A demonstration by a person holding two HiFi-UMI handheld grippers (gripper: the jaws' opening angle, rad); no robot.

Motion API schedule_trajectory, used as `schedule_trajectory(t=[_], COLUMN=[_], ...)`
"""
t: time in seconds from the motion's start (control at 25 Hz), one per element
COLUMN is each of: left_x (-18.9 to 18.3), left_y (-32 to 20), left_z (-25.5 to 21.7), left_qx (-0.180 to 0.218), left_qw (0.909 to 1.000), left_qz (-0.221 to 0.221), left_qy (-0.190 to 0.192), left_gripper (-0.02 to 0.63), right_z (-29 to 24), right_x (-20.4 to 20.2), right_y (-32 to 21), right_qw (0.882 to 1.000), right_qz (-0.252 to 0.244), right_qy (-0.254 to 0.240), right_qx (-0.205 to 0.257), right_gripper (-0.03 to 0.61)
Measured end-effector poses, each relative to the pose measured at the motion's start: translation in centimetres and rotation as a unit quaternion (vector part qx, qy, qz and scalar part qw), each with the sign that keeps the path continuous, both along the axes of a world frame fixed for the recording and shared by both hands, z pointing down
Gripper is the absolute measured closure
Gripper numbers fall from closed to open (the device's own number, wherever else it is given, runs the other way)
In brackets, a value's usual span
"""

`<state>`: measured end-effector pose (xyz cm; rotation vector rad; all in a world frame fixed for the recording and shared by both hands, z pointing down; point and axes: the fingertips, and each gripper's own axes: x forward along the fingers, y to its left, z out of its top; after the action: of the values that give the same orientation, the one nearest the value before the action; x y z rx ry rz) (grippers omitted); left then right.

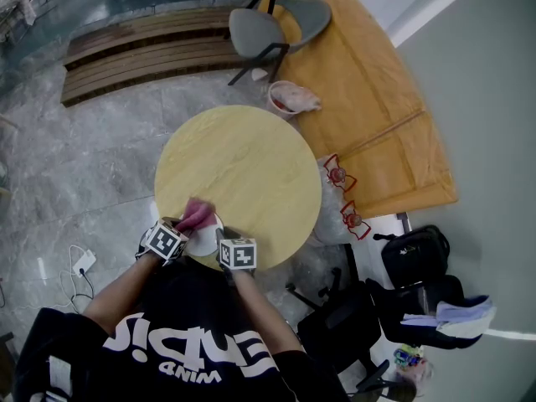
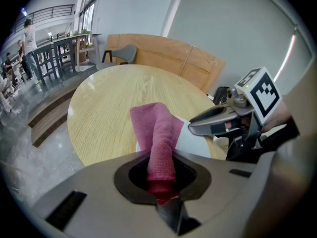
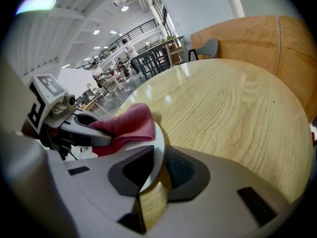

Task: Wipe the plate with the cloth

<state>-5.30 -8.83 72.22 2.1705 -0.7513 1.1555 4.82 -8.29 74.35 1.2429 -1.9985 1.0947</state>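
A small white plate [image 1: 204,240] sits at the near edge of the round wooden table [image 1: 251,162]. My left gripper [image 1: 165,241] is shut on a folded pink cloth [image 1: 196,214] that lies over the plate's far left part. In the left gripper view the pink cloth [image 2: 159,143] runs out from between the jaws onto the white plate [image 2: 198,142]. My right gripper [image 1: 237,254] is shut on the plate's right rim; in the right gripper view the plate's edge [image 3: 154,155] stands between the jaws, with the cloth [image 3: 125,127] lying on it.
A grey chair [image 1: 268,25] stands beyond the table, with a basket [image 1: 289,99] on the floor near it. A curved wooden bench [image 1: 368,90] runs along the right. Bags [image 1: 414,258] and an office chair [image 1: 343,321] crowd the floor at right. Cables [image 1: 79,266] lie at left.
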Motion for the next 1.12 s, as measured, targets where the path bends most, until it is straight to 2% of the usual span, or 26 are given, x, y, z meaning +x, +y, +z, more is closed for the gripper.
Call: schedule_trajectory(t=[0.32, 0.52, 0.72, 0.96, 1.12], left_x=[-1.2, -0.2, 2.2, 3.9, 4.6], left_y=[-0.9, -0.7, 1.2, 3.6, 4.6], left_z=[-1.2, -3.4, -5.0, -4.4, -3.7], left_qx=[0.024, 0.029, -0.005, -0.023, -0.045], left_qw=[0.9995, 0.9987, 0.9961, 0.9918, 0.9888], left_qz=[-0.015, 0.01, 0.04, 0.101, 0.117], left_qy=[0.012, 0.042, 0.078, 0.075, 0.082], left_gripper=[0.563, 0.563, 0.563, 0.563, 0.563], right_z=[0.2, 0.0, 0.0, -0.4, -0.4], right_x=[0.1, 0.2, 0.7, 0.8, 0.7], right_y=[0.0, 0.1, 0.2, 0.4, 0.5], right_qw=[1.0, 1.0, 1.0, 1.0, 0.999], right_qz=[0.005, 0.012, 0.023, 0.023, 0.02], right_qy=[-0.002, -0.008, -0.015, -0.019, -0.027], right_qx=[0.001, -0.008, -0.01, -0.008, -0.012], right_gripper=[0.495, 0.495, 0.495, 0.495, 0.497])
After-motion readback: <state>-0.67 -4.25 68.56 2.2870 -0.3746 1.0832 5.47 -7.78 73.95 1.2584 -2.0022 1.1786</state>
